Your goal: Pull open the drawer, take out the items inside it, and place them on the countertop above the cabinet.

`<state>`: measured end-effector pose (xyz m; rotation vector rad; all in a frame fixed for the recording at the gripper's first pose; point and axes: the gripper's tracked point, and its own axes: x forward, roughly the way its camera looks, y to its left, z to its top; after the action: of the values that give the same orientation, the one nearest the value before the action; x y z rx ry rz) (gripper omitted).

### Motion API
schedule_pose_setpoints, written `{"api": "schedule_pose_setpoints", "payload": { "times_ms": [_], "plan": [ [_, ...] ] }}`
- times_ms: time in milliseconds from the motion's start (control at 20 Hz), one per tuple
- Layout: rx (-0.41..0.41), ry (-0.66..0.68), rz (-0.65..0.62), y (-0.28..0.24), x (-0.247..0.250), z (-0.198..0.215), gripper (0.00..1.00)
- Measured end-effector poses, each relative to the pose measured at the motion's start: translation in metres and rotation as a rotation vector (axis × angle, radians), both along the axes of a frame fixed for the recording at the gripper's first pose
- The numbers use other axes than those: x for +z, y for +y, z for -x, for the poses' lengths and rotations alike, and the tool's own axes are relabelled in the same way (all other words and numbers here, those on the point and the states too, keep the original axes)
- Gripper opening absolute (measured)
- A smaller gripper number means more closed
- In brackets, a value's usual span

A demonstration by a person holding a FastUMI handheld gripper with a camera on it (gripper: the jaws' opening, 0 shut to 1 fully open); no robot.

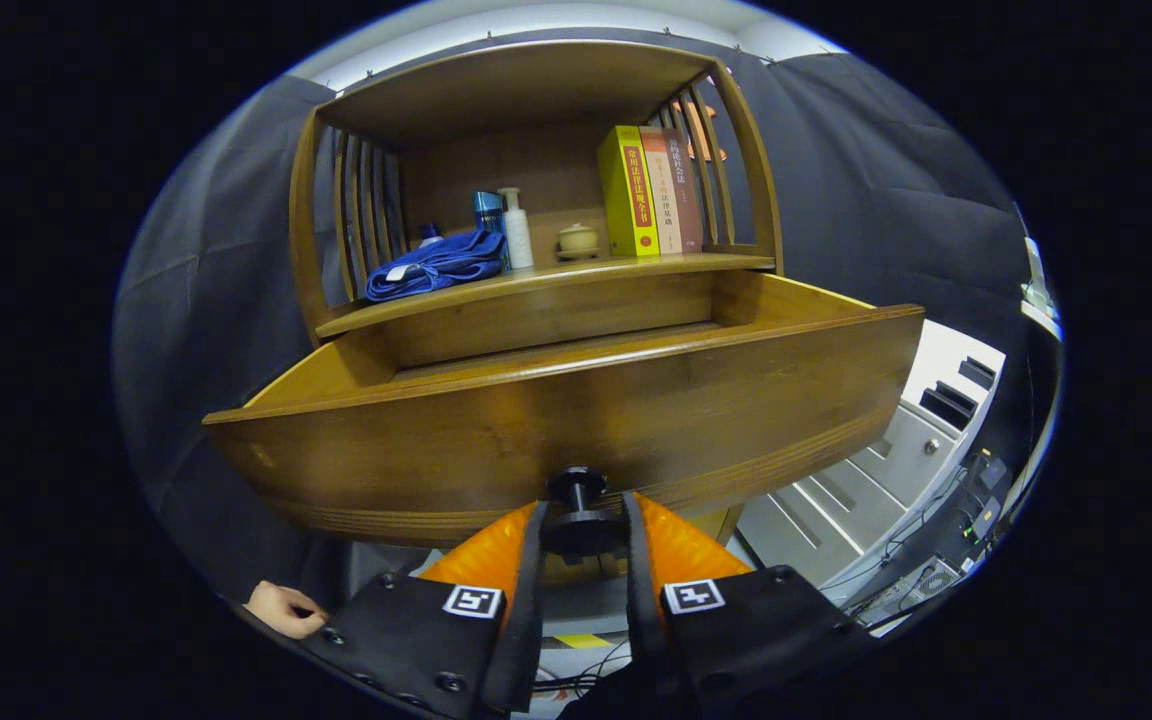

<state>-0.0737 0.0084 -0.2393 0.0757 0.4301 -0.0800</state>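
1. A wooden cabinet with slatted sides stands against the dark cloth wall, rising beyond the hand-held gripper.
2. The drawer is pulled well out of the cabinet toward the camera. Its broad wooden front fills the space just ahead of the fingers, and its side walls run back to the cabinet body. The view comes from below the drawer's rim, so what lies inside it cannot be seen.
3. The surface above the drawer is the cabinet's open shelf level, and it already carries several things.
4. A row of upright books stands at the right end of the surface, against the slats.
5. A folded blue towel lies at the left end of the surface, near its front edge.
6. A white pump bottle stands just right of the towel, with a blue container touching or just beside it on the left.
7. A small pale lidded jar sits between the bottle and the books.
8. The hand-held gripper is clenched on the dark round drawer knob, one finger pressing on each side of its base.
9. A white unit with drawers stands on the floor to the right, below the pulled-out drawer.
10. A person's hand shows low on the left, beside the gripper body.
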Motion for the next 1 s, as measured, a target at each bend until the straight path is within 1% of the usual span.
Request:
{"api": "schedule_pose_setpoints", "payload": {
  "times_ms": [250, 400, 600, 750, 1000],
  "plan": [
    [0.009, 0.015, 0.000, -0.004, -0.003, 0.001, 0.58],
    [0.012, 0.006, 0.021, -0.008, 0.001, 0.000, 0.71],
    [0.025, 0.029, 0.015, -0.007, -0.003, 0.001, 0.96],
    [0.039, 0.035, 0.022, -0.007, 0.008, 0.006, 0.97],
    [0.058, -0.007, 0.035, -0.004, 0.048, 0.009, 0.97]
  ]
}}
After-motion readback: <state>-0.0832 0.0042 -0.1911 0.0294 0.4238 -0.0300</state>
